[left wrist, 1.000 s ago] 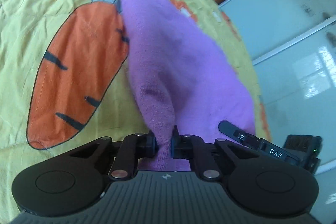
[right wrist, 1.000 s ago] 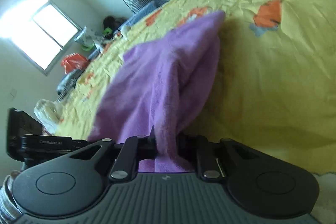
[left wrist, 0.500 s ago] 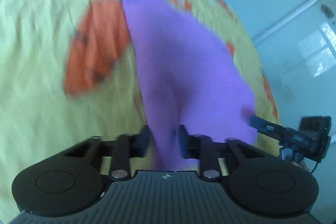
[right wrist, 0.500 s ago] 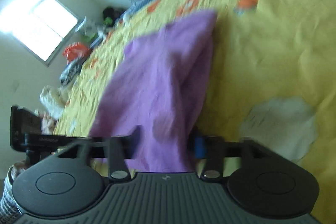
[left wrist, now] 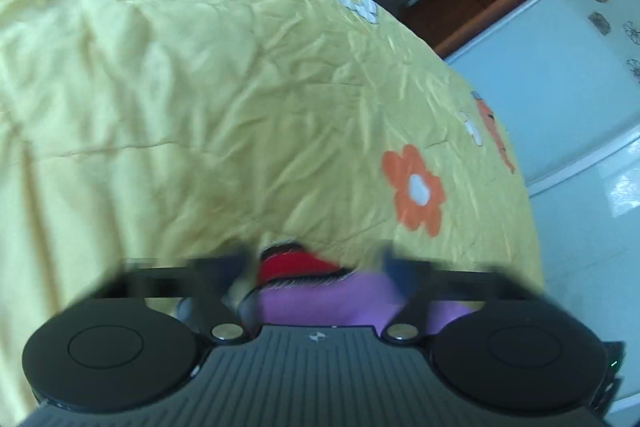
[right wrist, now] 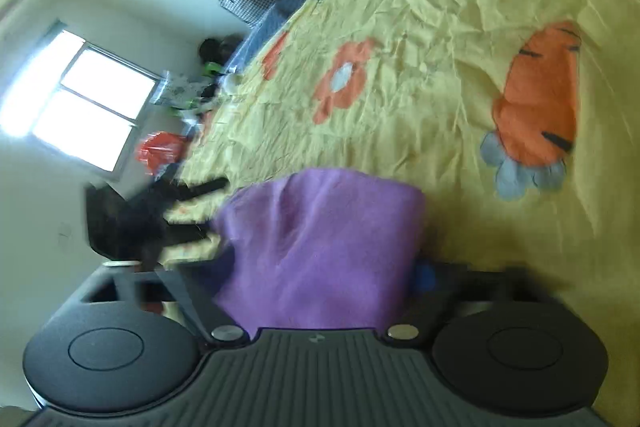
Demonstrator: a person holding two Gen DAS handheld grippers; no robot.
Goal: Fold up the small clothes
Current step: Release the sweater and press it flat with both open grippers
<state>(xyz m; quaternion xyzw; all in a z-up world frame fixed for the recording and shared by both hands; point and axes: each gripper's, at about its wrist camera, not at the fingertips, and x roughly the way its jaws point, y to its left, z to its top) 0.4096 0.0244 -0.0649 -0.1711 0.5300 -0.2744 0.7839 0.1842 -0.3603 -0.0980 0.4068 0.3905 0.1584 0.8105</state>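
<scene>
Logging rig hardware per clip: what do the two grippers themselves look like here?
Both match. The left gripper and right gripper have a ribbed dark grey body with a small logo, two round black discs, silver pivot pins and black linkage arms. Blue shows on each right fingertip. No cables or sleeves visible.

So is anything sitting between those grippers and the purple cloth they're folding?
Nothing visible. The purple cloth lies right in the open right gripper, and in the left view it sits just below the open left gripper, beside something red I can't identify.
</scene>
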